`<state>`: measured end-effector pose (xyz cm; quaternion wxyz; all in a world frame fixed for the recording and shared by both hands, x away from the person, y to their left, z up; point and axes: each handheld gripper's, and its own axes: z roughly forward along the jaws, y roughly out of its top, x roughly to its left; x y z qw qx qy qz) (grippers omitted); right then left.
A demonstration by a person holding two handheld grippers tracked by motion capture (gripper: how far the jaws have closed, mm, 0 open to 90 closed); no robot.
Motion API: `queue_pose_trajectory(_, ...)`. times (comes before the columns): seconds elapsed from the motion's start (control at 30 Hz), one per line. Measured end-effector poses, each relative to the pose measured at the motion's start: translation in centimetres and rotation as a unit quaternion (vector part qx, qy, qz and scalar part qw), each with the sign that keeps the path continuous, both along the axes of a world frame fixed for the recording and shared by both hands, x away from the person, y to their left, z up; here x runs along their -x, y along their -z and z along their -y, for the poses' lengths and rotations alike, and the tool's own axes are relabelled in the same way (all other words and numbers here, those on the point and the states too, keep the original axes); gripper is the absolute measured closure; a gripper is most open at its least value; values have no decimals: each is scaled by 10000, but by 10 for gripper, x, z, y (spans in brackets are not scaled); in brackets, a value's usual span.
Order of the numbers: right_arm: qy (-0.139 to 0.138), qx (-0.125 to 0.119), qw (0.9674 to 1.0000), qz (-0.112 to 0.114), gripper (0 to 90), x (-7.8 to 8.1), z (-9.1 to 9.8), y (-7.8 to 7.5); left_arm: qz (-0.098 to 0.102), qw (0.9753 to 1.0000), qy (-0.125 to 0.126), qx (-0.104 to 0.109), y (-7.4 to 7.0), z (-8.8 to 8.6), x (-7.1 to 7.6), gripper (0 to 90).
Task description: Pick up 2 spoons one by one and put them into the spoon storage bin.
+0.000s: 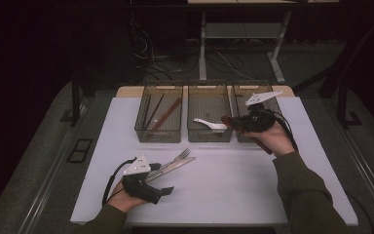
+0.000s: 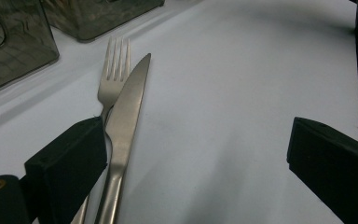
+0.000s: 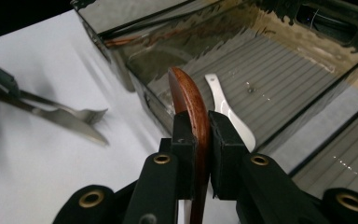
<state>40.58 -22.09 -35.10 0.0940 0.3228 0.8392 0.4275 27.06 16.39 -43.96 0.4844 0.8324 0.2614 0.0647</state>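
Right gripper (image 3: 198, 140) pinching a wooden spoon (image 3: 189, 98) over the middle bin (image 1: 209, 134).
Left gripper (image 2: 196, 154) is resting spread; fork (image 2: 114, 70) and knife (image 2: 126, 121) are lying beside its left jaw.

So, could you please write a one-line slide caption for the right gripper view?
Right hand-held gripper shut on a wooden spoon, above the middle bin holding a white spoon.

wooden spoon (image 3: 189, 100): handle hidden between jaws | knife (image 2: 123, 126), fork (image 2: 113, 70): handles cut off
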Motion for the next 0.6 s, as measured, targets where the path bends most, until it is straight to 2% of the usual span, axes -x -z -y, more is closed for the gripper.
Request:
queue_pose_trajectory(0.23, 53, 57, 9999, 75, 811, -23, -19, -11, 2, 10000, 41, -2, 0, 1, 0, 38)
queue_pose_trajectory(0.6, 172, 84, 9998, 43, 811, -59, -54, -20, 31, 10000, 29, 55, -1, 2, 0, 39)
